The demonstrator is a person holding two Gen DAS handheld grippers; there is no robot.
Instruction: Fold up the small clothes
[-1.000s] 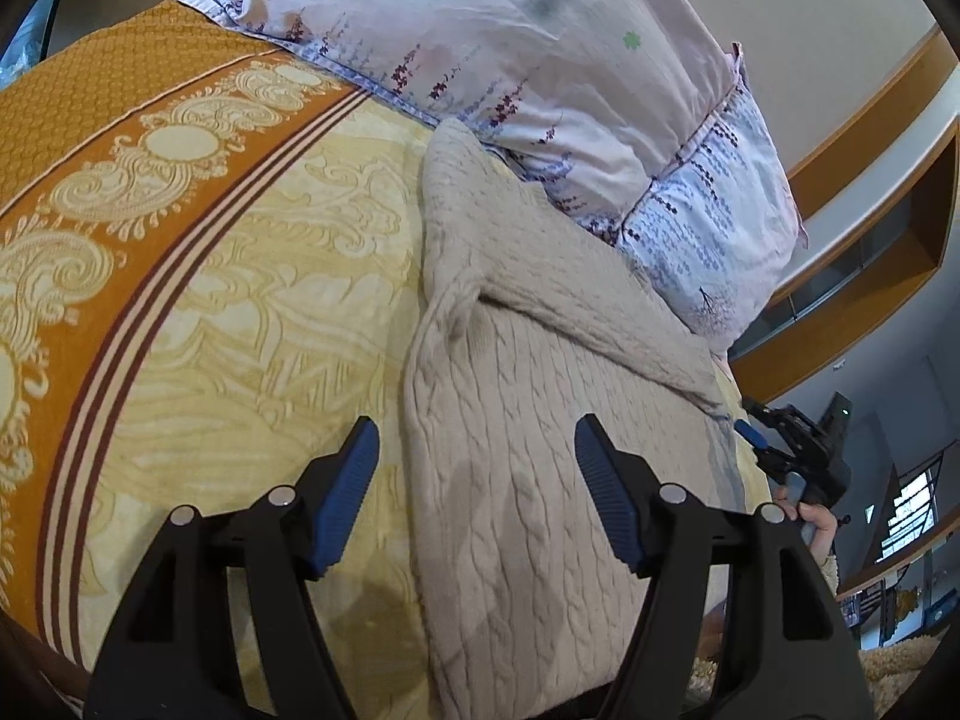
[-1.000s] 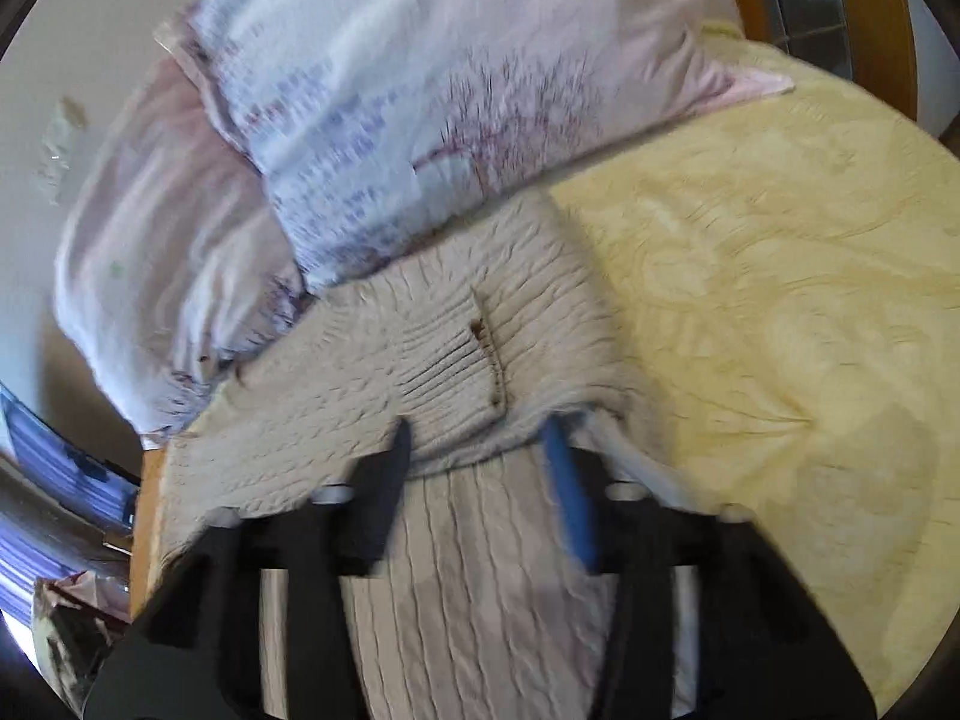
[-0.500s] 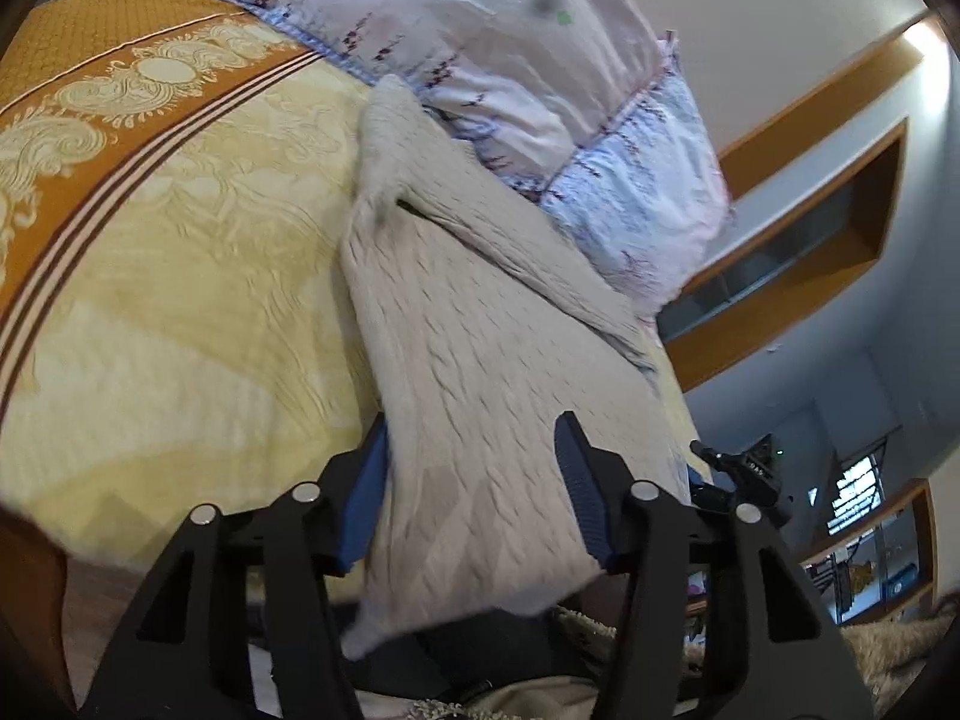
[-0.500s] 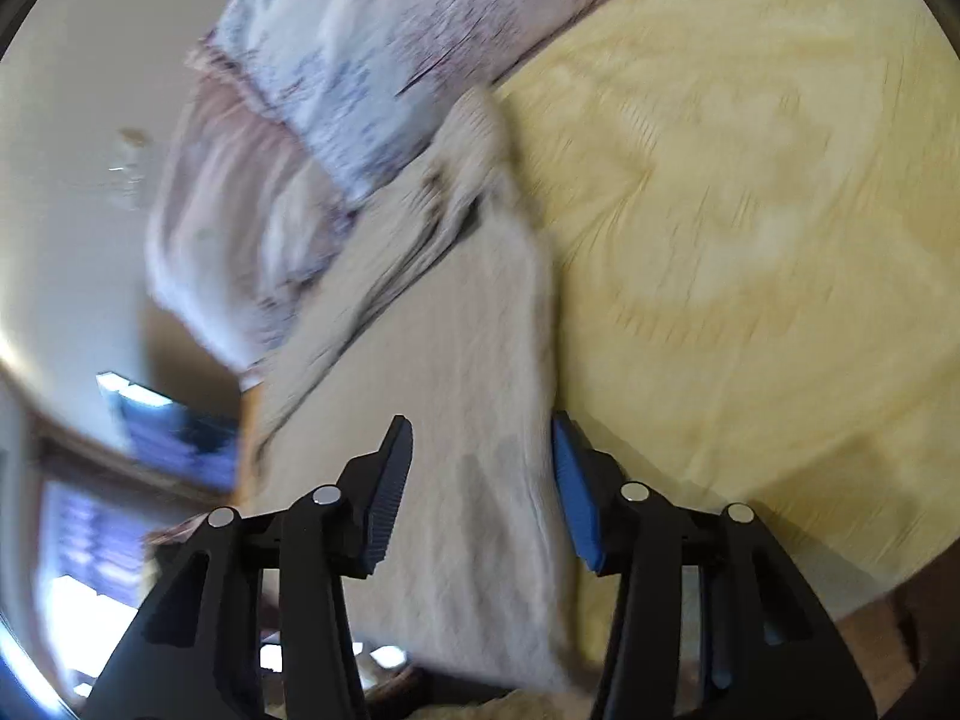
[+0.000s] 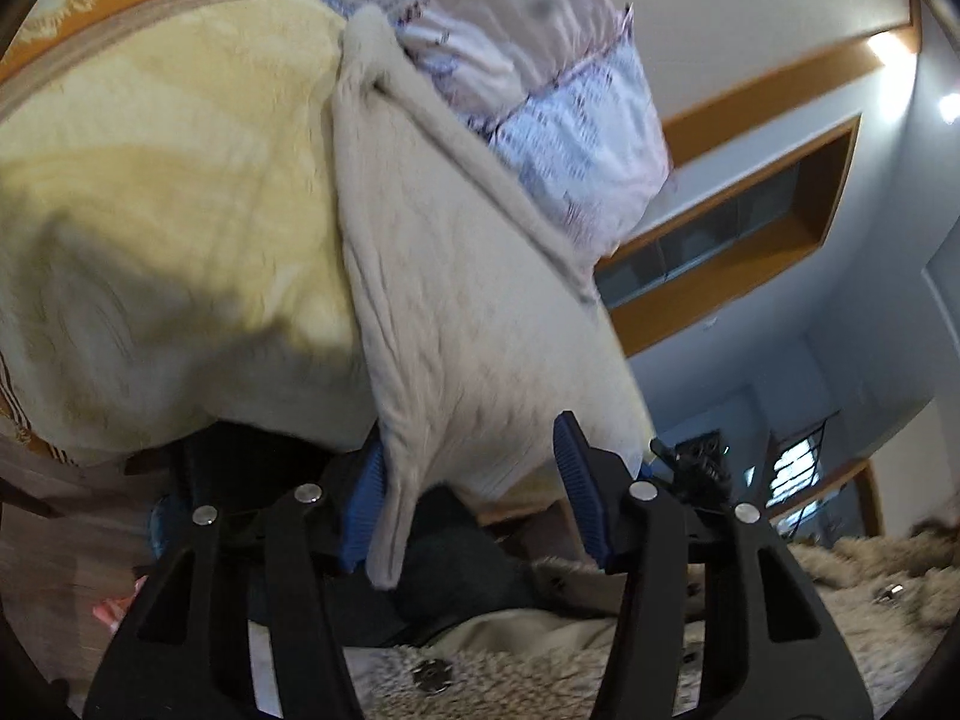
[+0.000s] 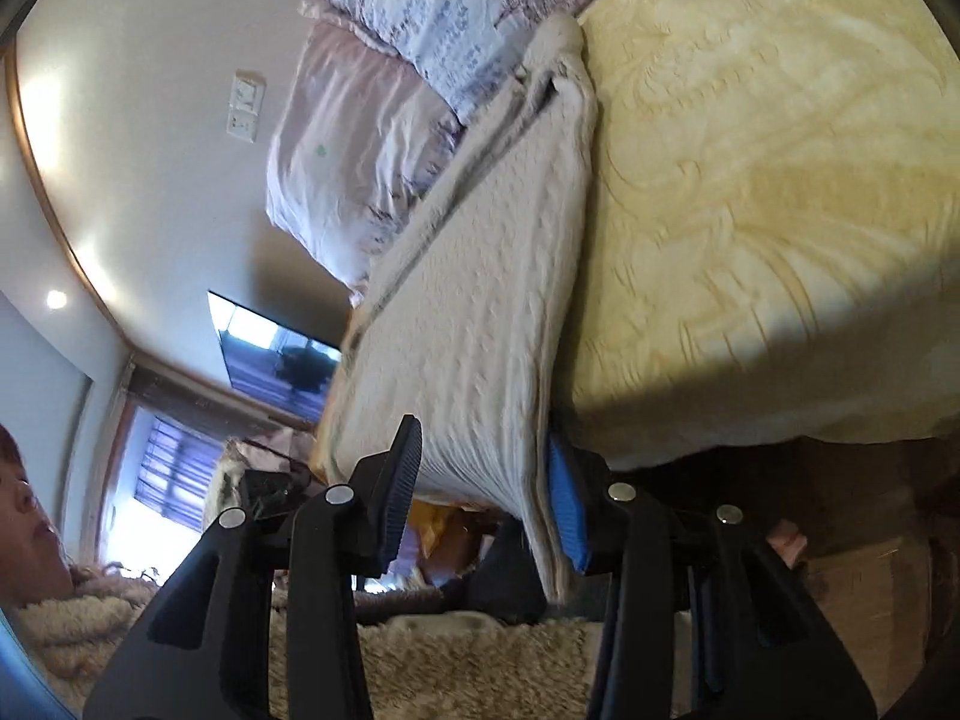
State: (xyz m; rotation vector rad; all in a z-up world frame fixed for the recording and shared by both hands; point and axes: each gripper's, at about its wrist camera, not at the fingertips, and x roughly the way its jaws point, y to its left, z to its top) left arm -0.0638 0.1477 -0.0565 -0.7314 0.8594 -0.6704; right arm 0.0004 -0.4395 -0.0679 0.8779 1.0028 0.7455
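A beige cable-knit sweater [image 5: 456, 300] lies on the yellow bedspread [image 5: 168, 228], its bottom hem hanging over the bed's near edge. It also shows in the right wrist view [image 6: 480, 312]. My left gripper [image 5: 468, 498] is open, its jaws wide apart around the hem's left corner, which drapes against the left finger [image 5: 360, 510]. My right gripper [image 6: 480, 498] is open around the hem's right corner, which rests against the right finger [image 6: 567, 516]. The sleeves lie folded across the sweater's top near the pillows.
Floral pillows [image 5: 540, 60] [image 6: 420, 30] press against the sweater's far end. The bedspread [image 6: 780, 210] stretches wide beside the sweater. My fuzzy coat [image 5: 600, 672] and the bed's edge are right below the grippers. A wall and window lie beyond.
Both grippers have pulled back and dropped from above the sweater to the bed's near edge, now straddling the hanging hem corners. The jaws stay open.
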